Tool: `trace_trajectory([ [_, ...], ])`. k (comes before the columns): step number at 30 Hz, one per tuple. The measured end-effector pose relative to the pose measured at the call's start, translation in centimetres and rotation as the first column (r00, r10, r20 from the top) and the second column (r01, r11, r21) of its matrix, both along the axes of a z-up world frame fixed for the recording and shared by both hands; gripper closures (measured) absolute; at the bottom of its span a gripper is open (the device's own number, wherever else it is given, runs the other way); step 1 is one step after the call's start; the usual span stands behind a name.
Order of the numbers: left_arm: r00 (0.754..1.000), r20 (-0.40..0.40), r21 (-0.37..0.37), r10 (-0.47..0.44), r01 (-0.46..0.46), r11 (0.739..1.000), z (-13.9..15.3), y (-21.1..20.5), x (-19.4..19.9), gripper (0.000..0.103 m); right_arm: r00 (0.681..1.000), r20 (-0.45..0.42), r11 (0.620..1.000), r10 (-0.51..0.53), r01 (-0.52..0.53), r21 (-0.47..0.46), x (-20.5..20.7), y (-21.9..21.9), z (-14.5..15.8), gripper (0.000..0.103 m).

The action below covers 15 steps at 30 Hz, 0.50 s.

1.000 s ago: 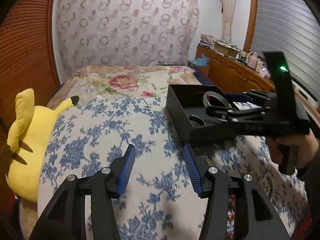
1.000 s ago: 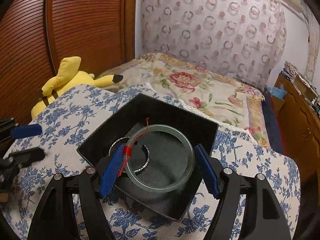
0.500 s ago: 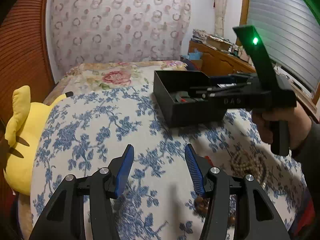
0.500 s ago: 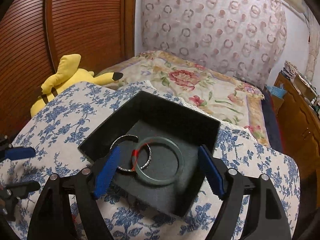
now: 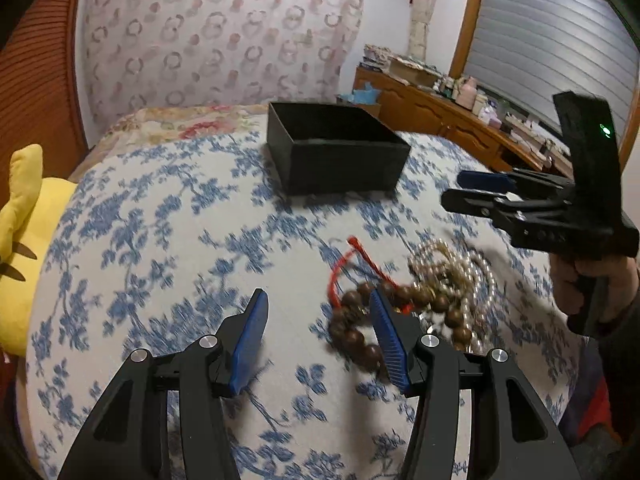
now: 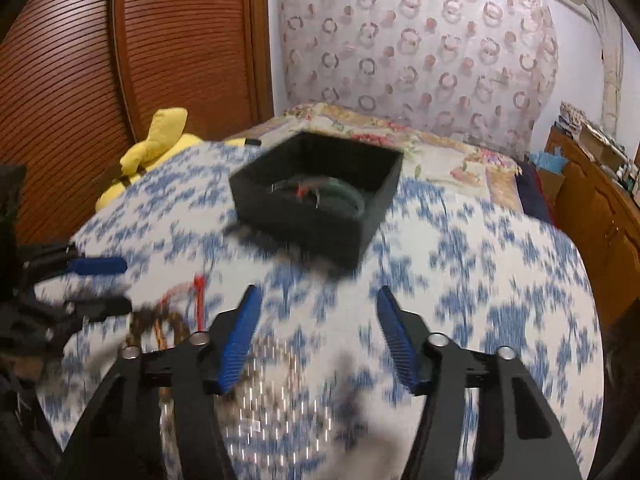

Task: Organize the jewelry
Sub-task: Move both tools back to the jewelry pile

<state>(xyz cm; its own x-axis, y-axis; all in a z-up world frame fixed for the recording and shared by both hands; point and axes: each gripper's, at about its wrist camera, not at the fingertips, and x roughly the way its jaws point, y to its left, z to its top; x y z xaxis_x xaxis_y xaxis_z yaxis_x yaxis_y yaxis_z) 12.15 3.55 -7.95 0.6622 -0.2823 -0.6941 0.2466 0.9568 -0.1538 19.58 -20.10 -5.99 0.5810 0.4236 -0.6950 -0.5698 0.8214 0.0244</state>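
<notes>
A black open box stands on the blue-flowered bedspread; a green bangle with a red thread and a silver bracelet lie in it. Nearer, a pile of jewelry holds a brown bead bracelet, a red cord and a pearl necklace. My left gripper is open just above the bedspread, its right finger against the bead bracelet, with nothing pinched. My right gripper hangs over the pearl necklace. Its jaws are closing with nothing between them.
A yellow plush toy lies at the bed's left edge beside a slatted wooden door. A floral quilt and a curtained wall lie behind the box. A cluttered wooden dresser runs along the right. A person's hand holds the right gripper.
The right gripper has let go of the green bangle in the box and drawn back from it, its jaws narrowing. The left gripper has moved right to the jewelry pile.
</notes>
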Motion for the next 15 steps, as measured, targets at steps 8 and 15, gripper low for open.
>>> trace_trajectory([
  [8, 0.999, -0.042, 0.029, -0.019, 0.02, 0.999, -0.7, -1.1, -0.1, 0.044, 0.999, -0.038, 1.0, -0.006, 0.007, 0.012, -4.2, -2.7, -1.4, 0.062],
  [15, 0.997, -0.073, 0.092, -0.017, 0.024, 0.995, -1.4, -1.9, 0.4, 0.027, 0.998, -0.06, 1.0, -0.019, 0.019, 0.005, -6.3, -3.4, -3.0, 0.062],
])
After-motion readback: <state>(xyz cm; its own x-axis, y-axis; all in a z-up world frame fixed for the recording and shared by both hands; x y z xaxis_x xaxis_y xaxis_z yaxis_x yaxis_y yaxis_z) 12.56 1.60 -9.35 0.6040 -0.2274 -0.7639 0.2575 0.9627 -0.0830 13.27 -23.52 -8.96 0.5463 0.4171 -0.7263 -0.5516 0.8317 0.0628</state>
